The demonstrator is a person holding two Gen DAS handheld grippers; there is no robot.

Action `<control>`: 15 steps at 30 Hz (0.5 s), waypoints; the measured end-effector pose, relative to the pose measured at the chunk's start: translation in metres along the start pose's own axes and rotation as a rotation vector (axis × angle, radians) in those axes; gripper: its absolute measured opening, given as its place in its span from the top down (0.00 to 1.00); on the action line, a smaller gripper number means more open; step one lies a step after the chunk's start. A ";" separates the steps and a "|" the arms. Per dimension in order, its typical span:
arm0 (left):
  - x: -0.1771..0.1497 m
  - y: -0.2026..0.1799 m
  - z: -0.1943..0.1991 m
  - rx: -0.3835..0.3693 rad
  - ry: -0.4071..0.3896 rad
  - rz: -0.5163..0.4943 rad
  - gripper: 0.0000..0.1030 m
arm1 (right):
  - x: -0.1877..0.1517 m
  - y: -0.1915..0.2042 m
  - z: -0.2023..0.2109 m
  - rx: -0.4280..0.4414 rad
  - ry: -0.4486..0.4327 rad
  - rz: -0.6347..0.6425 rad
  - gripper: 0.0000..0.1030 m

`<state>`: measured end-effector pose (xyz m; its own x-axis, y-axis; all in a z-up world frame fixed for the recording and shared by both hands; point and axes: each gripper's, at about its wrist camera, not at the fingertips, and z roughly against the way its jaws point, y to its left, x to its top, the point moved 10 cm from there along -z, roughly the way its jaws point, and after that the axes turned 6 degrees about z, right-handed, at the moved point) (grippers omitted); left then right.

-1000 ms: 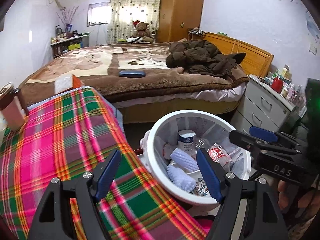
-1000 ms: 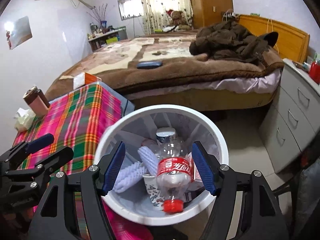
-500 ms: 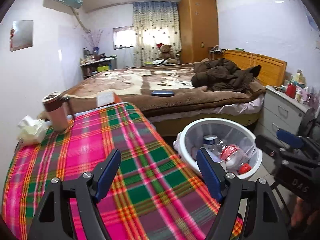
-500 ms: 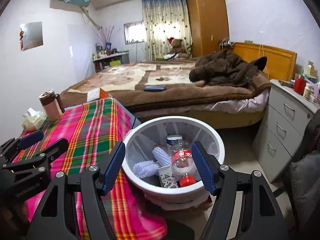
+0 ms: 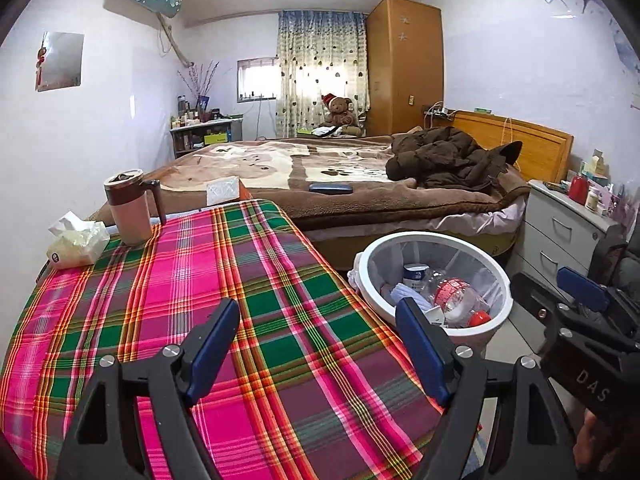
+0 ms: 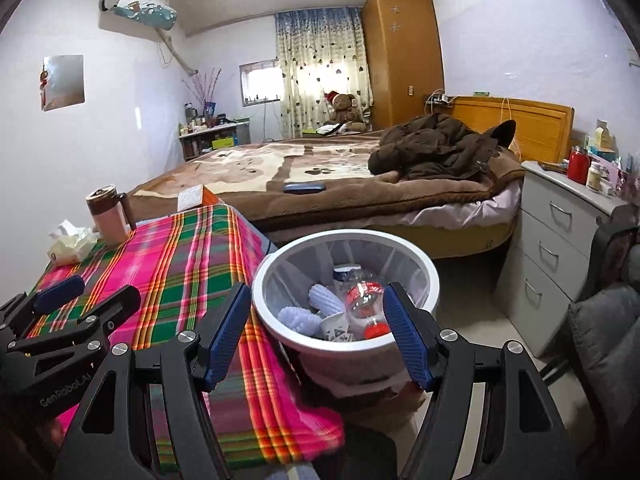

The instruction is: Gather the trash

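Observation:
A white trash bin (image 5: 502, 284) (image 6: 264, 276) stands on the floor at the right edge of the plaid table (image 5: 180, 288) (image 6: 176, 264). In it lie a clear plastic bottle with a red label (image 5: 452, 292) (image 6: 362, 300), white ribbed pieces (image 6: 324, 300), a paper cup (image 6: 334, 328) and a small tub (image 5: 414, 274). My left gripper (image 5: 320, 344) is open and empty above the table. My right gripper (image 6: 314, 336) is open and empty, raised in front of the bin.
A tissue pack (image 5: 76, 240) and a pink-brown mug (image 5: 128, 208) stand at the table's far left. A bed (image 5: 360, 184) with a brown jacket (image 5: 452, 160) lies behind. A grey drawer unit (image 6: 560, 240) stands on the right, a chair (image 6: 608, 332) beside it.
Both grippers have pulled up and back from the bin. The bottle, seen between the right gripper's open fingers a second ago, now lies in the bin. The left gripper has swung left over the table.

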<state>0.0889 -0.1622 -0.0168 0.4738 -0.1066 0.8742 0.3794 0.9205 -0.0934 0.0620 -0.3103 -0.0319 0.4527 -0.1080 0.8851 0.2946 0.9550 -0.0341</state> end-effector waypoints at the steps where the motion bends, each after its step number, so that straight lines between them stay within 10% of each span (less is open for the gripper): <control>1: -0.001 0.000 0.001 -0.004 0.000 0.003 0.21 | 0.000 0.000 0.000 0.001 0.000 -0.002 0.32; 15: -0.002 0.005 0.006 -0.001 0.000 0.023 0.21 | -0.004 0.000 0.004 -0.010 0.002 -0.013 0.32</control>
<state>0.0848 -0.1549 -0.0165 0.4824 -0.0852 0.8718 0.3694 0.9222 -0.1143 0.0566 -0.3088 -0.0338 0.4502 -0.1213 0.8846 0.3087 0.9508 -0.0267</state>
